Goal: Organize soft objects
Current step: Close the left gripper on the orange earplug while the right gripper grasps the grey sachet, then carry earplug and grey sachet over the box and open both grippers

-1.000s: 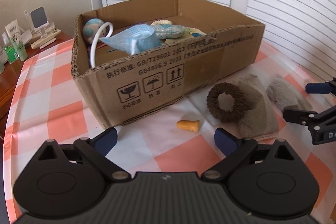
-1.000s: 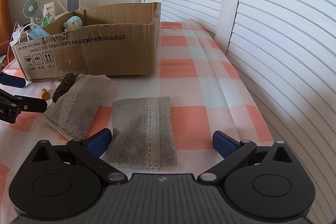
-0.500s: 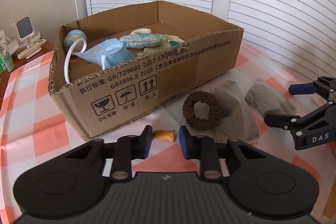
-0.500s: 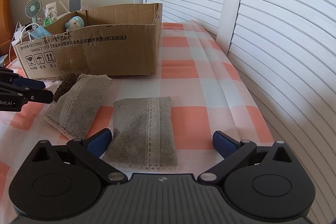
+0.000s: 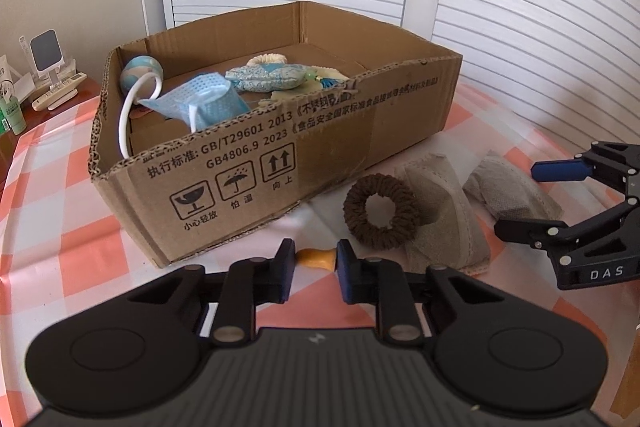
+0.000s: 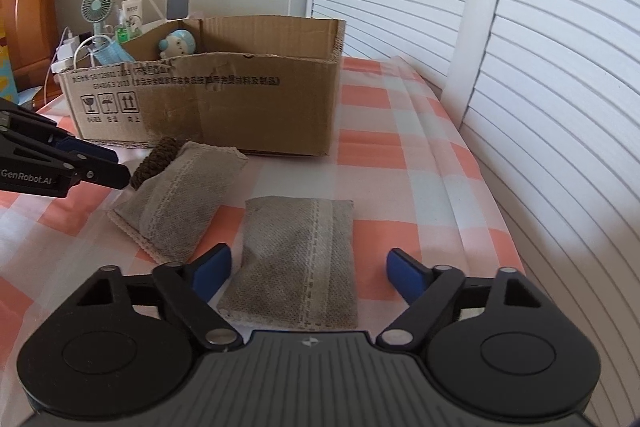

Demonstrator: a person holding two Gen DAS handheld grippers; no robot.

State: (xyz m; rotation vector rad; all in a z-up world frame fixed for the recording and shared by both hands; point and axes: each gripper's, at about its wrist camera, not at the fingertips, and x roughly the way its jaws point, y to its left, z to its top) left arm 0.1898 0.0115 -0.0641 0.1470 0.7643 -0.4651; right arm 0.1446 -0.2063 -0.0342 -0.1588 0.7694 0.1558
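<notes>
1. Left gripper [image 5: 317,261], lower centre of left wrist view, is pinched on a small orange earplug [image 5: 317,258] at table level, just in front of the cardboard box [image 5: 240,163].
2. Right gripper [image 6: 308,273], bottom of right wrist view, is spread wide over a grey sachet [image 6: 298,259]; nothing is held.
3. Risk: earplug is tiny and squashy, so it could be squeezed out of the pads on lift.
4. Risk: box's near wall could be clipped on transfer, knocking the plug loose.
5. Box, centre frame, holds a blue face mask [image 5: 200,103], round plush [image 5: 142,71], patterned pouch [image 5: 268,79].
6. Left outside: brown scrunchie [image 5: 382,211] and second sachet [image 5: 444,211].
</notes>
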